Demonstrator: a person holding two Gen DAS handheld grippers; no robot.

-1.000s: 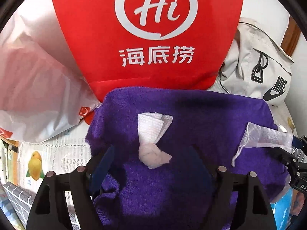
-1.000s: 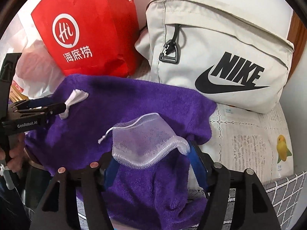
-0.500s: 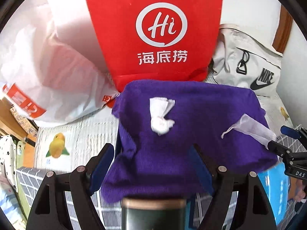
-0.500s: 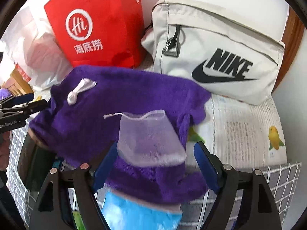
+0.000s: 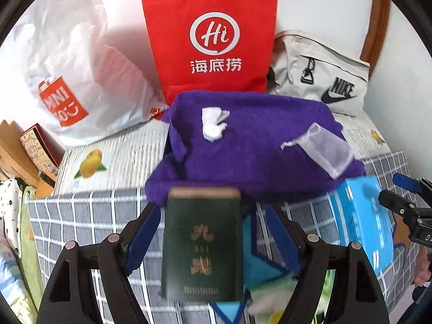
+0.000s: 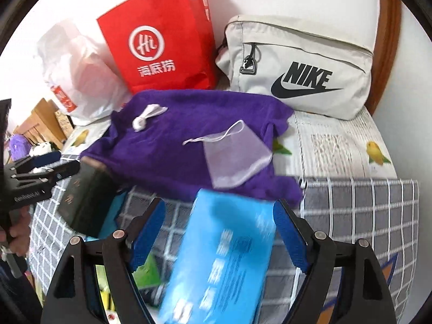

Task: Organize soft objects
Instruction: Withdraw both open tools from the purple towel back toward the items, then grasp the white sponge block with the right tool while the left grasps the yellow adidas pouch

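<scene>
**Both grippers back away from the purple towel**

Since the earlier frames both grippers have pulled back and up from the purple towel (image 5: 251, 145), so a green book (image 5: 202, 243) and a blue box (image 6: 224, 251) now fill the near ground where cloth filled it before. The right gripper (image 6: 218, 232) has just been opening its jaws; they stand spread with nothing pinched, the blue box lying below and between them, not gripped. The left gripper (image 5: 213, 235) is likewise spread and empty, with the green book under its gap.

Further out, the towel lies spread flat over the book and box on the bed (image 6: 351, 216), seemingly as a base for the small pieces. The mesh pouch (image 6: 235, 159) rests on the towel's right part, ahead of the right gripper and clear of its jaws. The knotted white cloth (image 5: 214, 124) sits on the towel's far left part, well ahead of the left gripper. Both look set down on purpose, apart from each other, which suggests they have been released and laid out.

Behind the towel stand a red bag (image 5: 213, 40), a white plastic bag (image 5: 67, 67) and a beige pouch bag (image 6: 302, 67) against the wall.
</scene>
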